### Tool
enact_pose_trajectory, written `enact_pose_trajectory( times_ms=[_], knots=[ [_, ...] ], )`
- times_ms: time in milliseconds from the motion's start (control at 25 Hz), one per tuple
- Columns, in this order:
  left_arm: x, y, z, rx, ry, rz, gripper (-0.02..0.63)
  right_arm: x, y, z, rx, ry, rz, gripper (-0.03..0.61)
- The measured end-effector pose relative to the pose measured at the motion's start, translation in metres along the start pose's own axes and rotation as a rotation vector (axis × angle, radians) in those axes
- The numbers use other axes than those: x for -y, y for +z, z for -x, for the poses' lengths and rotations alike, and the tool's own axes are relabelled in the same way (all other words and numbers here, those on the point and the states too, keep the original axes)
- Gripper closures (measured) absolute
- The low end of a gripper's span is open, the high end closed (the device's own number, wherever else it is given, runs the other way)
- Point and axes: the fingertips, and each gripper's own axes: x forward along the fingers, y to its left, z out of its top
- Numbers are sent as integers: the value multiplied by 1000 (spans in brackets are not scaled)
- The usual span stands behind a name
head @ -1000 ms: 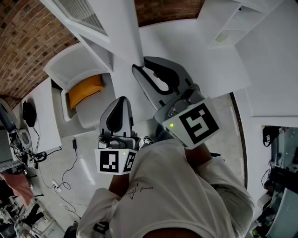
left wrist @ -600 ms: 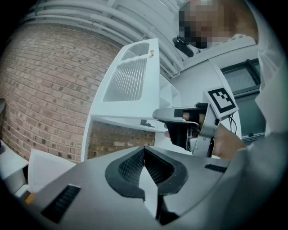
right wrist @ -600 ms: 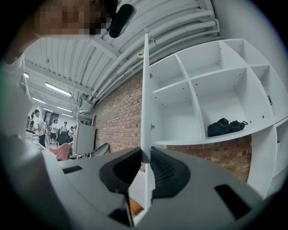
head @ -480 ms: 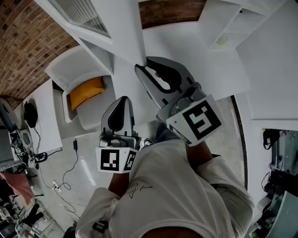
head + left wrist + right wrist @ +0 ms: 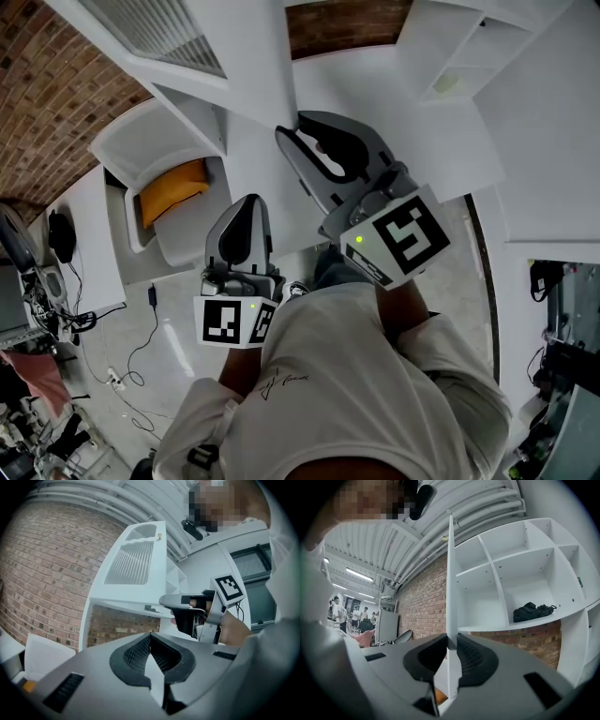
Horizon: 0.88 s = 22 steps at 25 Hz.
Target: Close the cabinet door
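R claw (image 5: 290, 132) is clamped on the free edge of the cabinet door (image 5: 246, 58). In the right gripper view the thin white door edge (image 5: 451, 588) runs straight up from between the R claw (image 5: 451, 644) pads, w/ both pads pressed on it. The door stands swung out, edge-on to that cam, w/ a small knob (image 5: 445, 538) near its top. The open cabinet (image 5: 513, 581) shelves sit just right of the door, and a black bag (image 5: 532, 611) lies in a lower compartment. L claw (image 5: 246, 202) hangs below and left of the door, apart from it. In the left gripper view the L claw (image 5: 150, 637) jaws meet at the tips w/ nothing between them. From there the door's slatted face (image 5: 132, 562) shows above, w/ the R claw (image 5: 165, 602) on its lower edge and a brick wall (image 5: 47, 564) left of it. A white chair w/ an orange cushion (image 5: 172, 184) sits on the floor left of the door.
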Motion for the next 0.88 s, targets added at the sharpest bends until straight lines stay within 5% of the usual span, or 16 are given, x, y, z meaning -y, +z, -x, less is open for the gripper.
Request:
enact_pose_trajectory(
  times_ms=[880],
  knots=[
    [-1, -6, -23, -16, -20, 37, 597, 36, 0, -7, 5, -25, -17, 502]
  ],
)
